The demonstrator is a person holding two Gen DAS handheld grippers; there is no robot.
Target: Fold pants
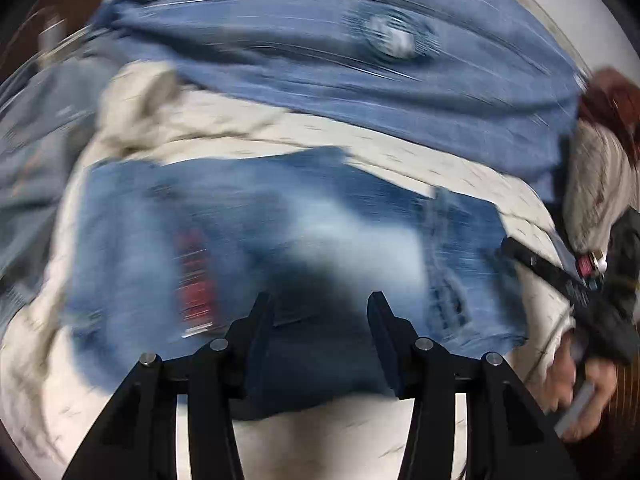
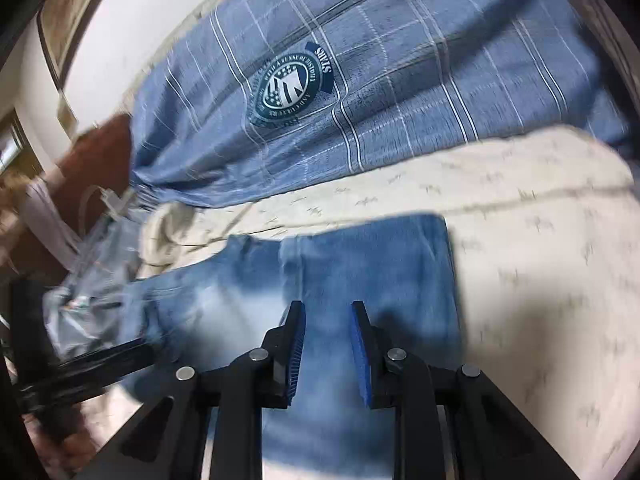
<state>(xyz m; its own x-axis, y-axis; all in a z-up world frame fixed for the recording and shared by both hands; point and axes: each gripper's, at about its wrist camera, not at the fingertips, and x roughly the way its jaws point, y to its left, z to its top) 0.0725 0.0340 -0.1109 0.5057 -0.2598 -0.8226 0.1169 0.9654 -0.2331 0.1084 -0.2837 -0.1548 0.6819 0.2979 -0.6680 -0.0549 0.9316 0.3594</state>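
1. Cream bedspread (image 2: 540,240) with a blue checked cloth (image 2: 400,80) at the far side; keep both clear of the fold.
2. Jeans (image 2: 360,272) lie near, part-folded; square edges before creasing.
3. Left gripper (image 1: 320,308) apart, empty; right gripper (image 2: 328,316) narrowly apart over denim, gripping nothing.

There's a round crest (image 2: 289,89) on the blue checked fabric (image 2: 400,80), upside down; its ribbon reads "STARS". The ring lettering seems to include "HISTORY", too small to be sure. Nothing else legible.
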